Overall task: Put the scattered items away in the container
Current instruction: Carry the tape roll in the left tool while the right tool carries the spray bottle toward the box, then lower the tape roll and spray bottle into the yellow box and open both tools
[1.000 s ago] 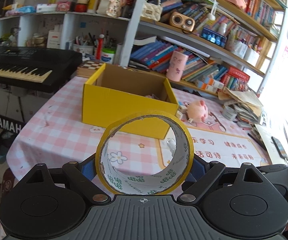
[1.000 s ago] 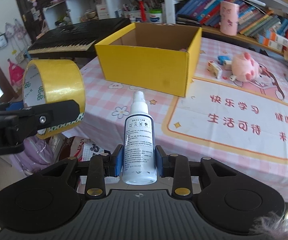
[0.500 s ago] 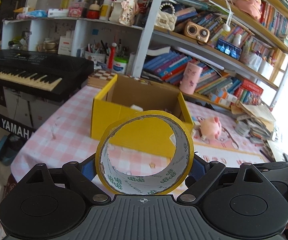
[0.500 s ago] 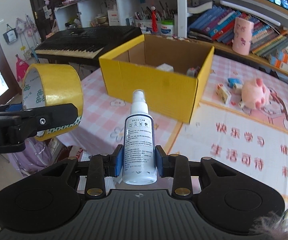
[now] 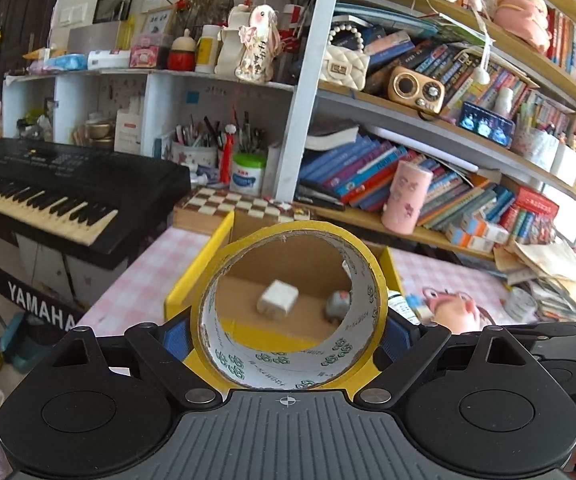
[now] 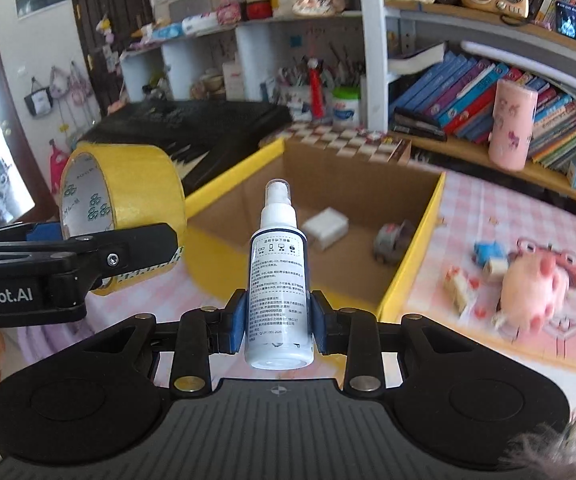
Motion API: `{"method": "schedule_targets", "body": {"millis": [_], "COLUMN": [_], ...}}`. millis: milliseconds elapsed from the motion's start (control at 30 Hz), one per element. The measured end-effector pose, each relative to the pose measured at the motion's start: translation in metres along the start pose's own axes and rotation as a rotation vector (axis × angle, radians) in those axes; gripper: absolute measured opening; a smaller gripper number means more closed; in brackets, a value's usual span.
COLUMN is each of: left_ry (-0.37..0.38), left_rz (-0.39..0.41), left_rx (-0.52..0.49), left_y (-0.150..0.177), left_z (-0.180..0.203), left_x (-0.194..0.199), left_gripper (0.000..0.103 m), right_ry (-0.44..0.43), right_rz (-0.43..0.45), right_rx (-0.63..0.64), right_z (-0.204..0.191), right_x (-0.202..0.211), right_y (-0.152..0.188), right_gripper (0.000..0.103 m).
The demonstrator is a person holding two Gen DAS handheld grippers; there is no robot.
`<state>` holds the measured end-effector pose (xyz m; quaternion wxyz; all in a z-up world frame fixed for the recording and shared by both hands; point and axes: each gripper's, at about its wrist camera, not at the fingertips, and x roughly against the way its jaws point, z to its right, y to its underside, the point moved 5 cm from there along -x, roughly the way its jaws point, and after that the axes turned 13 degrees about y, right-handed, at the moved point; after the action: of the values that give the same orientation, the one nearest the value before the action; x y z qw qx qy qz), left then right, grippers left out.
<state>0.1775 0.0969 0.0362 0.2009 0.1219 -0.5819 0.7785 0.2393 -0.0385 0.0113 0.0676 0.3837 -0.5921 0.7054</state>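
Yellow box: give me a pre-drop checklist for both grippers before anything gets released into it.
1. Left gripper clamps the tape roll on both sides: ok.
2. Right gripper pads grip the spray bottle, which stands upright: ok.
3. Yellow box is open on top: ok.
4. Bare floor left in the box beside the white block and the small grey item: ok.
5. Tape roll is fully past the box's near wall: cannot tell.
6. Spray bottle is over the box opening: cannot tell.
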Motion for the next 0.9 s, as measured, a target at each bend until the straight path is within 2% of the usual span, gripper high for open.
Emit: {"method": "schedule_targets", "body": {"millis": [167, 333, 467, 633, 900], "left_ry": [-0.013, -0.017, -0.021, -0.032, -0.061], "left_rz": [0.013, 0.004, -0.051, -0.143, -0.266], "left_rx": [-0.053, -0.087, -0.074, -0.089, -0.146], "left_y": [-0.02, -0.035, -0.039, -0.034, -0.024], "left_z": [0.002, -0.003, -0.014, -0.027, -0.041], "left_x": [-0.03, -0.066, -0.099, -0.139, -0.181], "left_gripper": [0.092, 0.092, 0.092, 0.092, 0.092], "right_ry": [0.005, 0.01, 0.014, 0.021, 0.004], "right_rz": [0.03, 0.019, 0.014, -0.034, -0.105], "right_rx": [0.011, 0.057, 0.121, 0.208, 0.435], "right_z": [0.019, 0.029, 0.031, 0.033, 0.024], "right_x": [-0.028, -0.066, -0.095, -0.137, -0.18], "right_y": [-0.028, -0.044, -0.051, -0.054, -0.05], "right_gripper": [0.03, 0.03, 0.03, 0.03, 0.03]}}
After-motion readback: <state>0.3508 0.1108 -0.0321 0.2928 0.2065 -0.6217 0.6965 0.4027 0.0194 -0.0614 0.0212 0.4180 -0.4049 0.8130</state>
